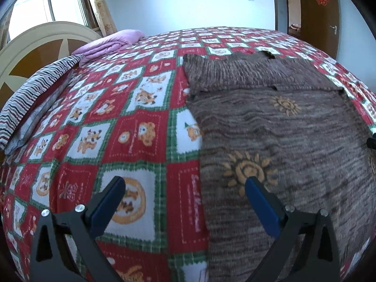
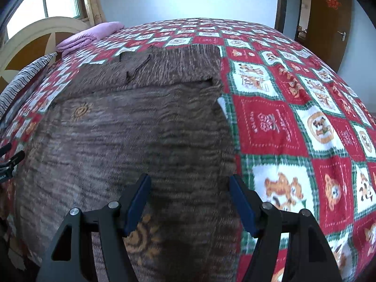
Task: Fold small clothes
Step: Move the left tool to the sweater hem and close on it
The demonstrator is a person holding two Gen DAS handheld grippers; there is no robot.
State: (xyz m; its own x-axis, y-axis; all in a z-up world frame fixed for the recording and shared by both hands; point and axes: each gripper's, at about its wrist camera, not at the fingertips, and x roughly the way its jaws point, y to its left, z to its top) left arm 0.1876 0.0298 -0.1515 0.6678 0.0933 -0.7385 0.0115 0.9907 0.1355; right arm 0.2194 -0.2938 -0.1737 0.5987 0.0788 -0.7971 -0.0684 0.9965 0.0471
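A brown knitted sweater (image 1: 282, 127) with orange sun motifs lies flat on the bed, its sleeves folded across the far part. My left gripper (image 1: 185, 183) hovers open over the sweater's left edge, one finger above the quilt, the other above the knit. In the right wrist view the same sweater (image 2: 131, 127) fills the left and middle. My right gripper (image 2: 189, 183) stands open above its right edge, with nothing pressed between the blue pads. The other gripper's black tip (image 2: 9, 159) shows at the far left edge.
A red, white and green patchwork quilt (image 1: 131, 127) covers the bed. A folded purple blanket (image 1: 108, 44) and a striped pillow (image 1: 30, 98) lie by the headboard (image 1: 35, 47). A window is beyond, and a brown door (image 2: 329, 18) is at the back right.
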